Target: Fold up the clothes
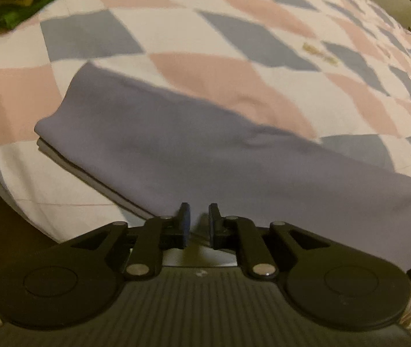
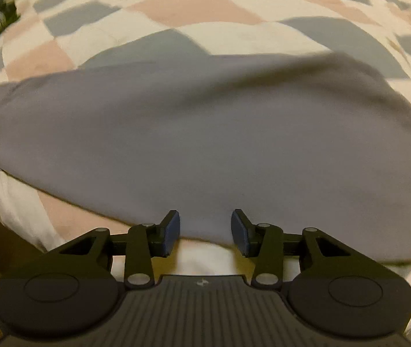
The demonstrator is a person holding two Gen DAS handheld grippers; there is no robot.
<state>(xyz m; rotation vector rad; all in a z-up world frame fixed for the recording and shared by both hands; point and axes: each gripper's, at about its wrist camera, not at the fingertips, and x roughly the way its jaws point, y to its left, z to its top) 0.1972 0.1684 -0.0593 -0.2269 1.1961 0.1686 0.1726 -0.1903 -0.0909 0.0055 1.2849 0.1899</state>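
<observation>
Your left gripper and right gripper both gape at the garment's 6 o'clock edge; bedspread beneath.

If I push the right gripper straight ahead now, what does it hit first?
Most likely the grey garment: its near edge lies right at the right gripper, whose jaws stand open. Depth is unclear, but nothing else shows ahead except the checkered bedspread.
</observation>
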